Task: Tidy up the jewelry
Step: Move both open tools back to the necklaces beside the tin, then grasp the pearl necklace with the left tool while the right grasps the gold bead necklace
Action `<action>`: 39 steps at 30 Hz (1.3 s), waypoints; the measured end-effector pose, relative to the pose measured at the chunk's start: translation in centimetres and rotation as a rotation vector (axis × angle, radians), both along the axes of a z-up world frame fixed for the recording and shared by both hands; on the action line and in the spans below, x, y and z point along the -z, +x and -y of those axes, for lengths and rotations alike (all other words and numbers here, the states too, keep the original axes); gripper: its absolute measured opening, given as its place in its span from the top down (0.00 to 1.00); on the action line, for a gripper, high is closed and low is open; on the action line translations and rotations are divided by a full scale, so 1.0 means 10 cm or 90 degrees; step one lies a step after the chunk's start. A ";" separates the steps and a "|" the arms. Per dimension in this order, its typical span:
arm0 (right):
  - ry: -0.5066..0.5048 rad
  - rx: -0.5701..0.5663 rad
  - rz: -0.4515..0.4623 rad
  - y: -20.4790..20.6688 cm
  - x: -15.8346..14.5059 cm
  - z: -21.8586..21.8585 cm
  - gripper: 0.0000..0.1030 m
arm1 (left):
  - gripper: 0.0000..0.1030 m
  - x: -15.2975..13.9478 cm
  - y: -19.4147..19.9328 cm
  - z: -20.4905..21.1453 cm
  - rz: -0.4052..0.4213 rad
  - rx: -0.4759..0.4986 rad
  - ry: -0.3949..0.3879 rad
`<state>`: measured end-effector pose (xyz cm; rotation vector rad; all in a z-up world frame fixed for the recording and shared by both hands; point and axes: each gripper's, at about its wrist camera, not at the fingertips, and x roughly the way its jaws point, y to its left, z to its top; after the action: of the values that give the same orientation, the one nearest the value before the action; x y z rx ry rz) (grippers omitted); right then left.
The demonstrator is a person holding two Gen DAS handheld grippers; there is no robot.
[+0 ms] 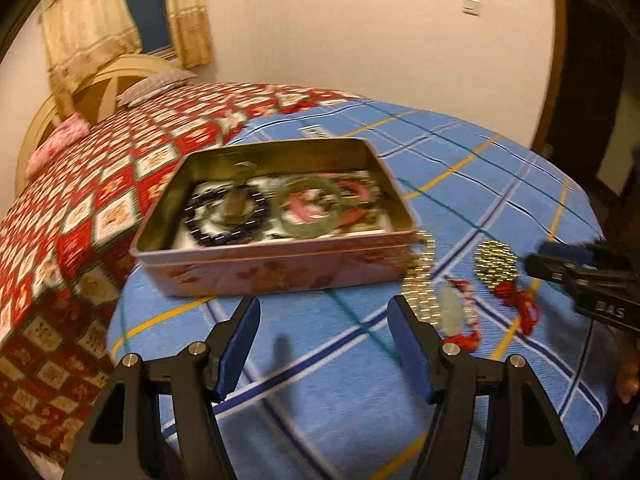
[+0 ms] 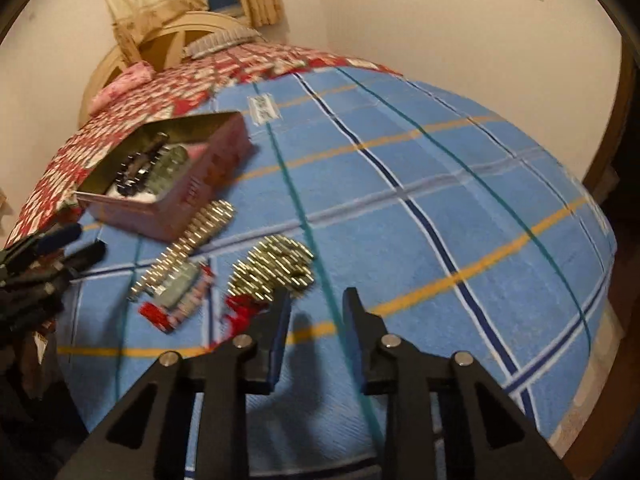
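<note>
Left gripper hovers before the tin, fingers apart; right gripper, fingers apart, holds nothing, beside the tin's neighbouring gold chain pile.

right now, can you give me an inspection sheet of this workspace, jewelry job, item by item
surface: blue plaid cloth spread on a bed, beside a red patterned quilt.
job's things: open pink tin holding a dark bead bracelet, a green bangle and pink pieces. On the cloth outside it: gold chain touching the tin's corner, pale green pendant with red tassel, gold bead pile with red cord.
clutter: nothing seen.
grippers: left gripper open, empty, in front of the tin; right gripper open, empty, close to the gold bead pile.
cables: nothing seen.
surroundings: headboard, pillows, curtains, wall switch.
</note>
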<state>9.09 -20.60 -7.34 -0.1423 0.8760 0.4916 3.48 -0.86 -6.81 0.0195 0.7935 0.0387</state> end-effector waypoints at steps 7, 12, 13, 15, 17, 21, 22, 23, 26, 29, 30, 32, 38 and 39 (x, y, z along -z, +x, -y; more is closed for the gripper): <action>-0.017 -0.034 -0.015 0.20 0.05 -0.34 0.57 | 0.37 0.10 0.19 0.23 -0.025 0.073 -0.032; -0.020 -0.037 -0.012 0.15 0.09 -0.30 0.84 | 0.74 0.27 0.29 0.31 -0.068 0.108 -0.061; -0.013 -0.037 -0.012 0.13 0.08 -0.27 0.88 | 0.75 0.27 0.29 0.32 -0.064 0.108 -0.059; 0.003 -0.028 -0.008 0.12 0.05 -0.20 0.88 | 0.82 0.26 0.28 0.32 -0.063 0.117 -0.064; 0.012 -0.024 -0.005 0.10 0.04 -0.15 0.90 | 0.85 0.26 0.26 0.32 -0.061 0.113 -0.062; 0.012 -0.016 0.006 0.06 0.02 -0.12 0.90 | 0.88 0.19 0.21 0.28 -0.044 0.111 -0.063; 0.012 -0.016 0.011 0.05 0.01 -0.12 0.90 | 0.88 0.16 0.19 0.28 -0.040 0.111 -0.062; 0.014 -0.017 0.014 0.04 -0.01 -0.13 0.90 | 0.88 0.13 0.19 0.28 -0.035 0.111 -0.060; 0.020 -0.015 0.028 0.02 -0.06 -0.10 0.93 | 0.88 -0.01 0.14 0.30 -0.012 0.116 -0.051; 0.030 -0.010 0.041 0.01 -0.14 -0.06 0.93 | 0.88 -0.14 0.08 0.32 0.009 0.114 -0.042; 0.032 -0.008 0.044 0.00 -0.16 -0.04 0.93 | 0.88 -0.17 0.07 0.31 0.015 0.114 -0.042; 0.038 -0.003 0.047 0.00 -0.19 -0.01 0.93 | 0.88 -0.25 0.04 0.31 0.028 0.111 -0.041; 0.047 0.014 0.045 0.03 -0.19 0.06 0.93 | 0.88 -0.48 -0.03 0.24 0.061 0.106 -0.056; 0.046 0.015 0.050 0.02 -0.21 0.06 0.93 | 0.88 -0.51 -0.03 0.24 0.064 0.106 -0.057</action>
<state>9.33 -21.24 -5.26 -0.0839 0.7816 0.4924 3.23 -3.21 -1.74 -0.0004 0.6899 -0.1523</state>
